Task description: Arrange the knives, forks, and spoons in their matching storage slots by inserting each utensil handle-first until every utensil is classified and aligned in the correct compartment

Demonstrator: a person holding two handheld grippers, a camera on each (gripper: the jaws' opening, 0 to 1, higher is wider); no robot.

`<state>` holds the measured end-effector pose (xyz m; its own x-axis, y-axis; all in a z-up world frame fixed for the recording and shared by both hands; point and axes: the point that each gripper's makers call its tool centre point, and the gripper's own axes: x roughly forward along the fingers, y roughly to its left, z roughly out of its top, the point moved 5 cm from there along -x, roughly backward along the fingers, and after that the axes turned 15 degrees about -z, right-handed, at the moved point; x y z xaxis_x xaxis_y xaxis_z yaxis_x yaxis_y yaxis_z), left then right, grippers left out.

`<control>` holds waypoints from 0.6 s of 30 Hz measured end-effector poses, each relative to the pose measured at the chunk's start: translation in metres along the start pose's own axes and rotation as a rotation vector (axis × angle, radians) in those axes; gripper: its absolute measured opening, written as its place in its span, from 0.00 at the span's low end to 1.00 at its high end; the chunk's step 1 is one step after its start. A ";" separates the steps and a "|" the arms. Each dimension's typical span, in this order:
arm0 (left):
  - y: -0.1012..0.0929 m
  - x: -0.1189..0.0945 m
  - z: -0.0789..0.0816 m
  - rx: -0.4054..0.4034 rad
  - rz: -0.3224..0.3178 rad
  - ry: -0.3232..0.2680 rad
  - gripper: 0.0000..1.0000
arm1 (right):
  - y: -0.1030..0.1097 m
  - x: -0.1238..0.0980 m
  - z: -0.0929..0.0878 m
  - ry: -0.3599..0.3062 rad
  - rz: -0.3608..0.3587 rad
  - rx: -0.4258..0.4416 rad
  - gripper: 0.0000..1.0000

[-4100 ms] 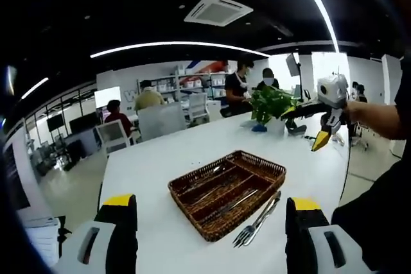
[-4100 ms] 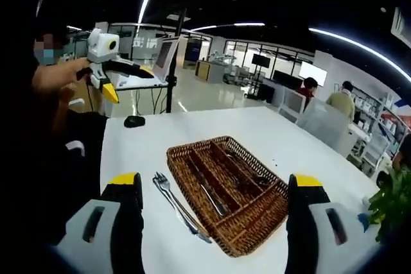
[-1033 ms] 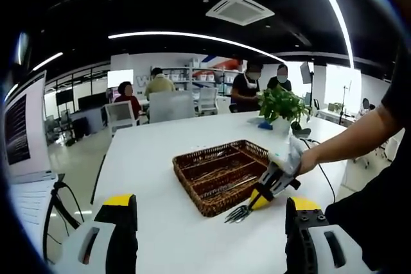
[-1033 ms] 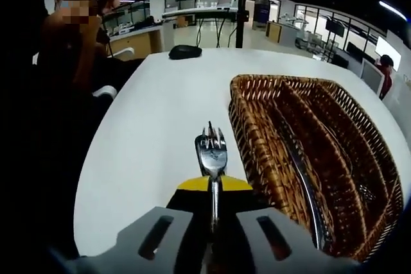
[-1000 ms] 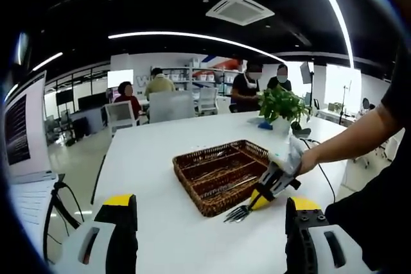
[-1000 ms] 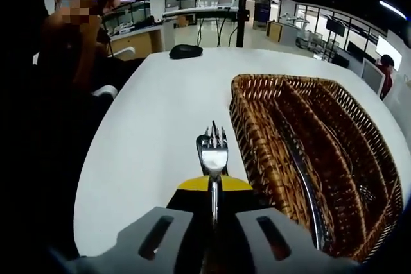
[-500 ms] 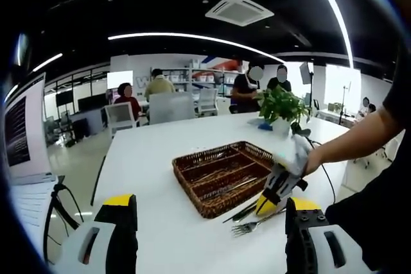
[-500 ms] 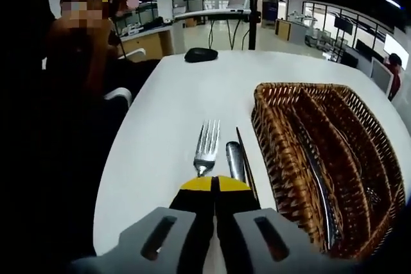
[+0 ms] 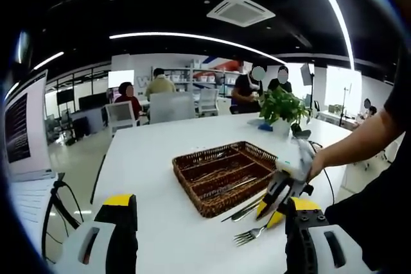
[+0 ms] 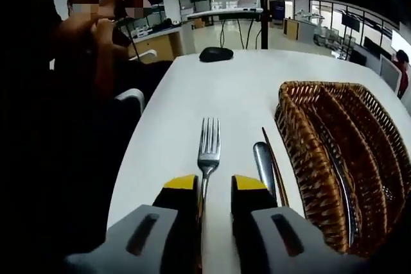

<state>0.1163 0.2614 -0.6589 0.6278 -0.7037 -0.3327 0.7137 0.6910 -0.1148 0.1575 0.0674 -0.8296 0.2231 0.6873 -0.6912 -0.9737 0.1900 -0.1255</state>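
Right gripper view: my right gripper [image 10: 214, 187], jaws parted, straddles the fork [image 10: 208, 146]; closing off-centre could skid it off the table [image 10: 231, 88].

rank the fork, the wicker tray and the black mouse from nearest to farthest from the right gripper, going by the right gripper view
1. fork, on the table with its handle running between the open jaws of the right gripper.
2. wicker tray, off to the right.
3. black mouse, at the table's far edge.
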 end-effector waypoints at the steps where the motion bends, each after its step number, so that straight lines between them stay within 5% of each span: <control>1: 0.000 0.000 0.000 0.000 0.000 0.000 1.00 | 0.002 0.001 0.000 -0.003 -0.007 -0.013 0.16; 3: 0.001 -0.001 0.000 -0.002 0.001 -0.003 1.00 | 0.005 0.005 -0.005 0.007 -0.056 -0.131 0.15; 7: 0.001 -0.001 -0.001 -0.007 -0.001 -0.005 1.00 | 0.009 0.010 -0.006 -0.013 -0.057 -0.047 0.16; 11: 0.002 0.000 -0.001 -0.013 -0.005 -0.010 1.00 | 0.012 0.008 -0.007 -0.033 -0.044 -0.059 0.02; 18: 0.001 0.003 -0.001 -0.012 -0.011 -0.009 1.00 | 0.012 0.009 -0.008 -0.062 -0.057 -0.043 0.00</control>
<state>0.1184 0.2600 -0.6605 0.6229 -0.7124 -0.3233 0.7166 0.6854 -0.1296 0.1474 0.0702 -0.8424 0.2790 0.7186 -0.6370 -0.9602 0.2002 -0.1948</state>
